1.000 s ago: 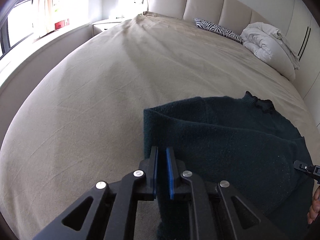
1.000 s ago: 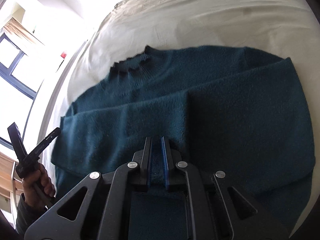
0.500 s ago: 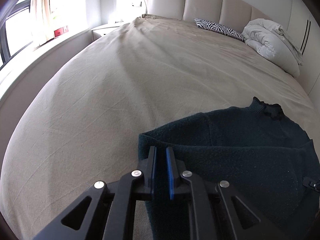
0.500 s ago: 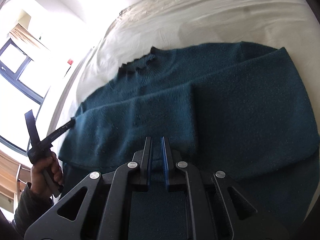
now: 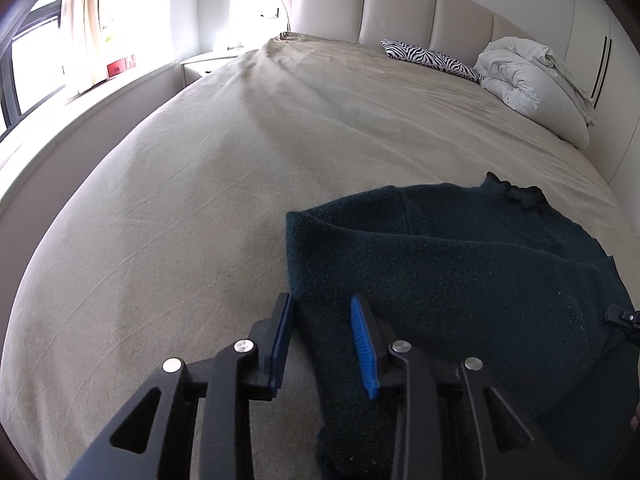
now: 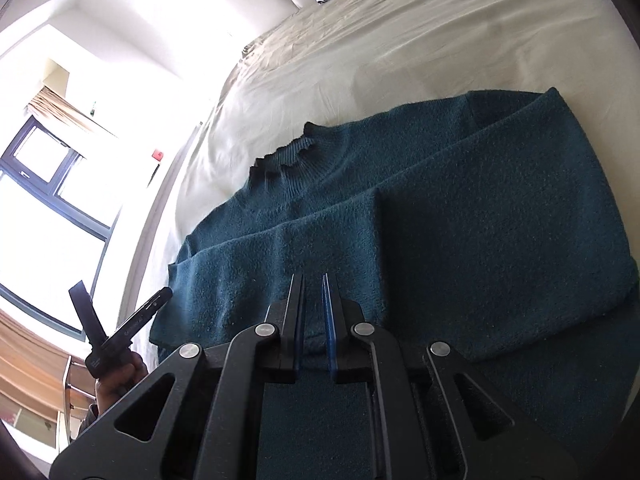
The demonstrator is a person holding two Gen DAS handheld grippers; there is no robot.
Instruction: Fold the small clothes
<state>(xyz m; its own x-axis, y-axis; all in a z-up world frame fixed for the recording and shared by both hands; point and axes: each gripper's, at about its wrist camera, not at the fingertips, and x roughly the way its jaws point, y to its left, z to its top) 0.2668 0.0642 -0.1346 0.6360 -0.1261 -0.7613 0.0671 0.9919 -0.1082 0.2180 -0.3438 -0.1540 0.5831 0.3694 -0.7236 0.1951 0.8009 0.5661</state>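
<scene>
A dark teal knit sweater [image 5: 460, 280] lies on the bed, its lower part folded up over the body, collar at the far side. It also shows in the right wrist view [image 6: 460, 216]. My left gripper [image 5: 322, 312] is open over the sweater's left folded edge, holding nothing. My right gripper [image 6: 312, 292] is nearly closed, a narrow gap between the fingers, at the sweater's near edge with fabric under and behind it. The left gripper also shows in the right wrist view [image 6: 120, 300], open, beside the sweater's left edge.
The beige bed sheet [image 5: 240, 160] spreads wide to the left and ahead. A zebra pillow [image 5: 430, 58] and a white duvet [image 5: 532, 80] lie by the headboard. A window ledge [image 5: 80, 92] runs along the left.
My left gripper has opened and let go of the sweater's folded edge. The fold now rests on the sweater. My right gripper's fingers have parted slightly.
</scene>
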